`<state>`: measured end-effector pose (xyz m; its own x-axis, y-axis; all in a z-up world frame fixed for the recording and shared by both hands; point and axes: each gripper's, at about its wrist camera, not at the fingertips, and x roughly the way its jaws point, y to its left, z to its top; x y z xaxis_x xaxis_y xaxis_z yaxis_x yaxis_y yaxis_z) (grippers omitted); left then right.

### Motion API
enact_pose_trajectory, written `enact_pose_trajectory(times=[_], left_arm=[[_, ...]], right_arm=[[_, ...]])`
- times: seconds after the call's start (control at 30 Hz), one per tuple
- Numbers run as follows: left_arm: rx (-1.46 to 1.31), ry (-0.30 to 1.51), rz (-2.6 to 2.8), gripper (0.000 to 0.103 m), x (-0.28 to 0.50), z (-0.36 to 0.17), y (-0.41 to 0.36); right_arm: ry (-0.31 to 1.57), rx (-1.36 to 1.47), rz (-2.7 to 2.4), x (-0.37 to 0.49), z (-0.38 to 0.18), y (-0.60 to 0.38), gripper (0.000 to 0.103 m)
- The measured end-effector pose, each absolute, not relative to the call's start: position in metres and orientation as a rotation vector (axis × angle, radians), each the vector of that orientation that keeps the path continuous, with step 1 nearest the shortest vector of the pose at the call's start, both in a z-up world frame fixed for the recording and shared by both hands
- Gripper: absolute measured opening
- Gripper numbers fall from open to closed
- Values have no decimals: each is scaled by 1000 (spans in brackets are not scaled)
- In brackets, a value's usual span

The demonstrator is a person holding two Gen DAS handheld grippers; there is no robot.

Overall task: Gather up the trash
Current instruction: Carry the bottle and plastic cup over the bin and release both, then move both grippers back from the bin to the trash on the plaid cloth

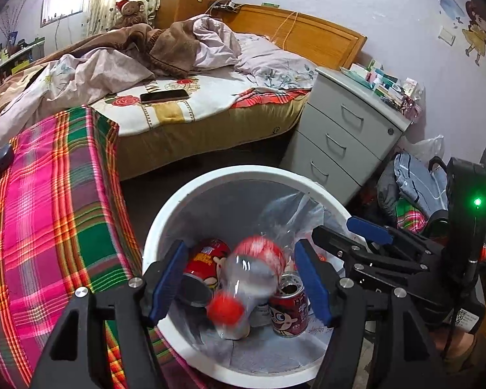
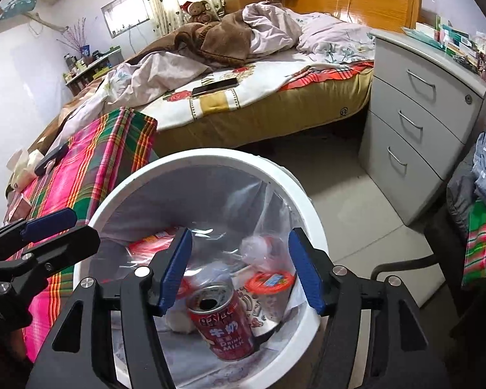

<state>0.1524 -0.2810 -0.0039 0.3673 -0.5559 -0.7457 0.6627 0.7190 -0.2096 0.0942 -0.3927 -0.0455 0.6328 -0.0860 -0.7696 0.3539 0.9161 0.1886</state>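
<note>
"DRINK MILK" in white capitals on the red can (image 2: 225, 322) in the white bin (image 2: 307, 207), Chinese characters above it, other cans' labels, boxes on the drawer unit (image 2: 414, 94) too blurred to read

Unmade wooden bed (image 1: 178, 74), grey drawer unit (image 1: 346, 129), curtained window (image 1: 63, 0), pale walls

Two wrist fisheyes look steeply down into one bin, side by side.

The left wrist view sits close above the bin (image 1: 210, 181), facing the bed (image 1: 184, 110), with the right gripper (image 1: 337, 230) at its right edge. The right wrist view hangs as near over the bin (image 2: 191, 162), with the left gripper (image 2: 58, 227) at its left edge. Both share bin, bed and drawers (image 1: 343, 129).
</note>
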Motion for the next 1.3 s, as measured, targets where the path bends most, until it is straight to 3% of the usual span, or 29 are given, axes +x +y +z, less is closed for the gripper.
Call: enact_pose_trajectory(times=[0.7, 1.3], left_arm=[[112, 825, -690, 70, 141, 16, -219], [23, 777, -546, 70, 148, 29, -122]], right_arm=[[798, 346, -228, 94, -28, -364, 64], [748, 304, -96, 117, -15, -297, 64]])
